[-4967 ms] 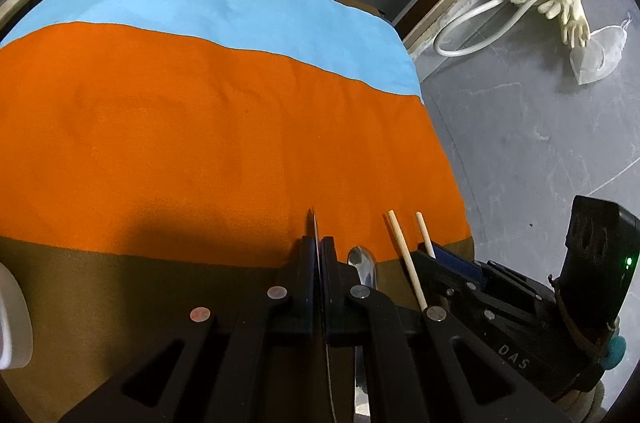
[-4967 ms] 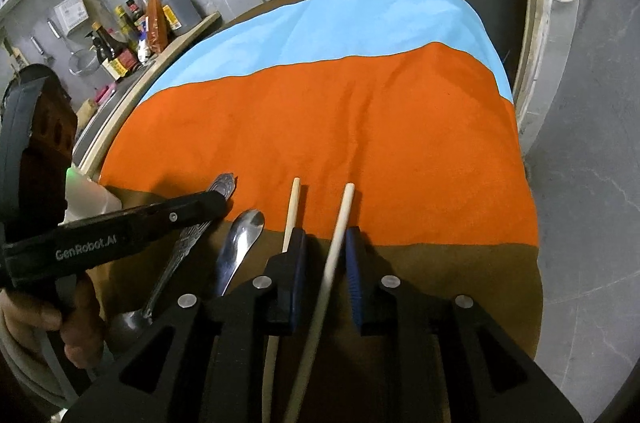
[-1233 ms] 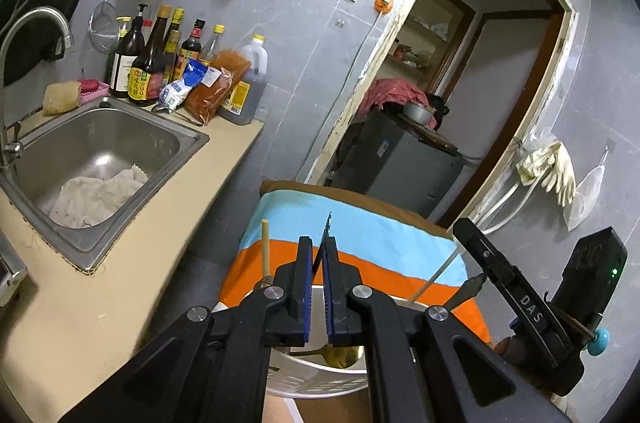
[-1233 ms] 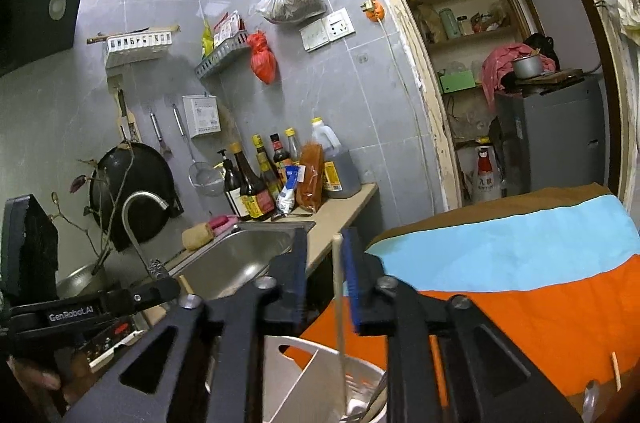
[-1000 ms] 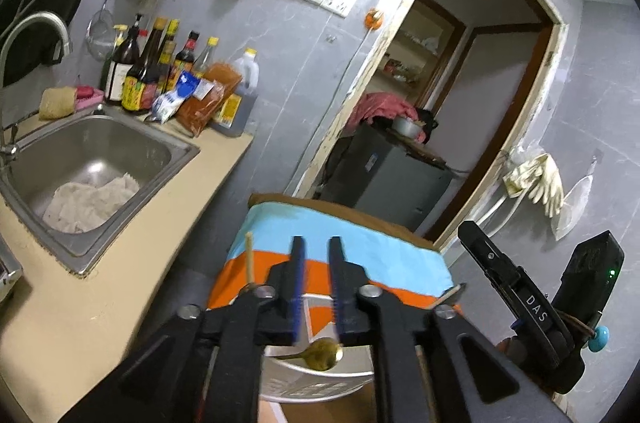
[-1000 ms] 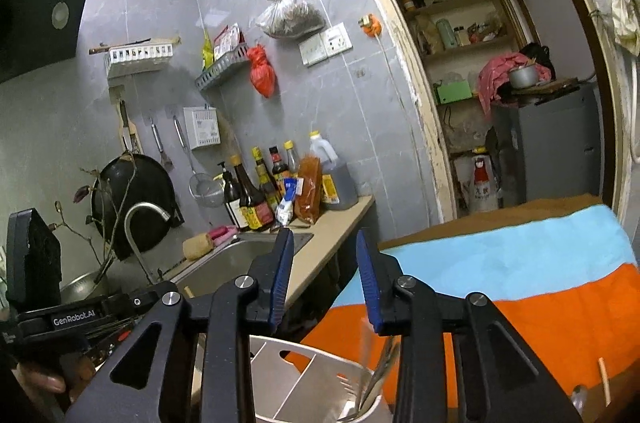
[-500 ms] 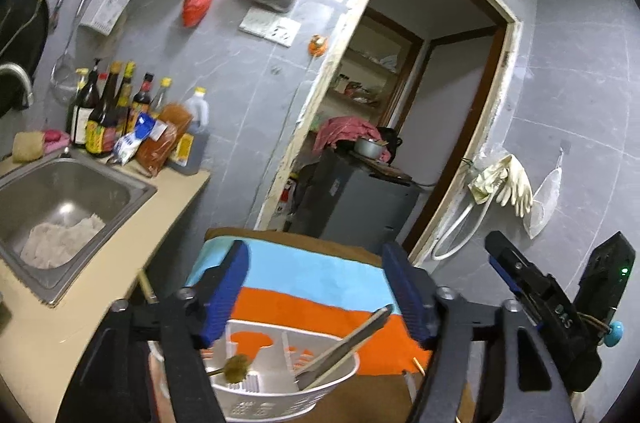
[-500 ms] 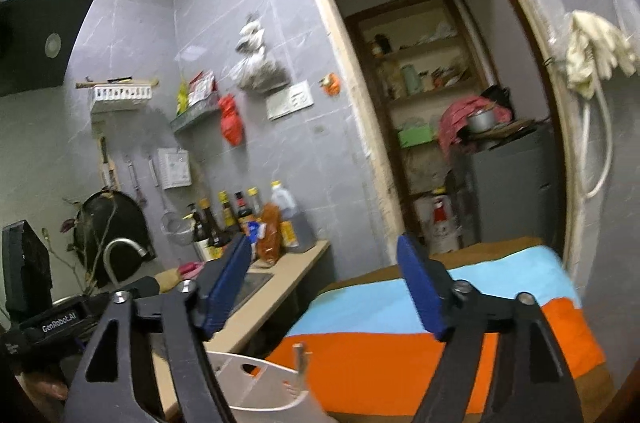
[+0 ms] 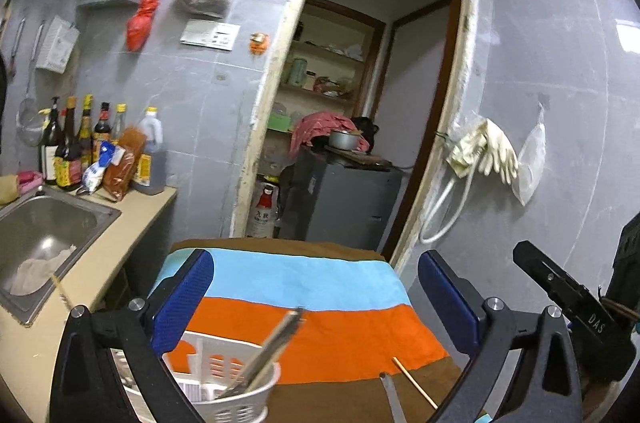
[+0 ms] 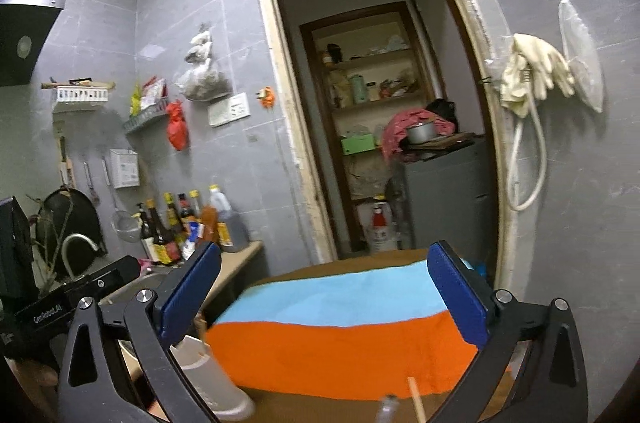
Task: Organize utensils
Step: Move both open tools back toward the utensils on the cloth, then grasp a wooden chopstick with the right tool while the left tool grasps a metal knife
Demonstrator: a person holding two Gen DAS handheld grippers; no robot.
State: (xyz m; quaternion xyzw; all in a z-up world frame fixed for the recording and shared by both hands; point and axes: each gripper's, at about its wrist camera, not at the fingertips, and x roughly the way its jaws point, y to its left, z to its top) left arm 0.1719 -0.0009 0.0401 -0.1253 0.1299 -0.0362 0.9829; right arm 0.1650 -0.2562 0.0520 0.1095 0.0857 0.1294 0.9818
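Observation:
A white slotted utensil holder stands at the near left of the striped table; a metal utensil handle leans out of it. It also shows in the right wrist view, blurred. My left gripper is wide open and empty above the holder. My right gripper is wide open and empty above the table. A wooden chopstick and a metal utensil lie on the brown strip of the cloth; the right wrist view shows the chopstick too.
The table has a blue, orange and brown cloth. A counter with a steel sink and several bottles runs along the left. A doorway with a grey cabinet lies behind the table.
Both grippers opened, dropping a utensil and a chopstick into the holder, then opened wider and rose and tilted up away from it.

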